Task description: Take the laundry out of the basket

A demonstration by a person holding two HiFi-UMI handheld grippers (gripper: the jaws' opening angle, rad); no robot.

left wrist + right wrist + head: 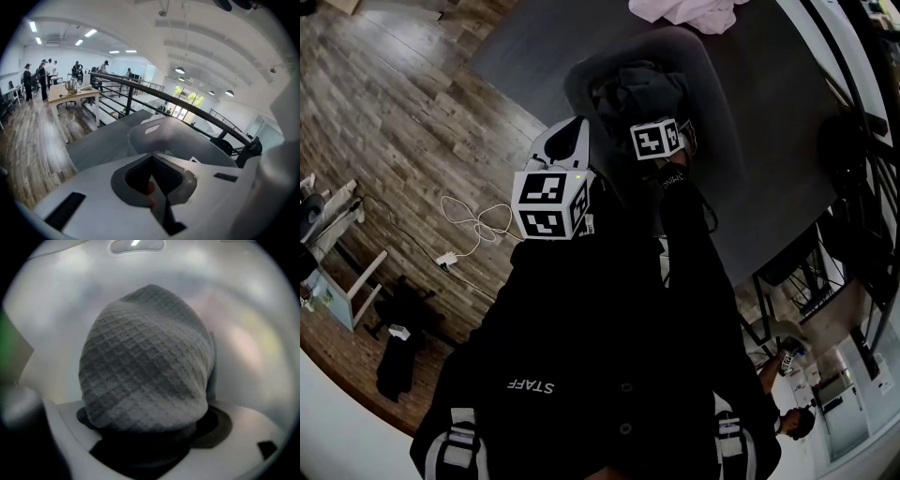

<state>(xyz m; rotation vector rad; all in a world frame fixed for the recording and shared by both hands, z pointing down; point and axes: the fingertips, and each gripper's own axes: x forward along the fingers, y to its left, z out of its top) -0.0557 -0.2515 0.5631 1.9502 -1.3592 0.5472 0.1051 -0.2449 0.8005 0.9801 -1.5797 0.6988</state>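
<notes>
My right gripper (656, 138) is down in the grey plastic laundry basket (578, 84) on the dark grey table (525, 47), jaws clamped on a grey waffle-knit cloth (145, 357). My left gripper (152, 187) is at the basket's near edge, jaws together, nothing between them.

Open-plan office: desk (70, 93), railing (154, 92), ceiling lights (90, 33)

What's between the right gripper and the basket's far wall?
A grey waffle-knit cloth, clamped in the right gripper and bulging up in front of the basket wall. The right gripper view shows it.
</notes>
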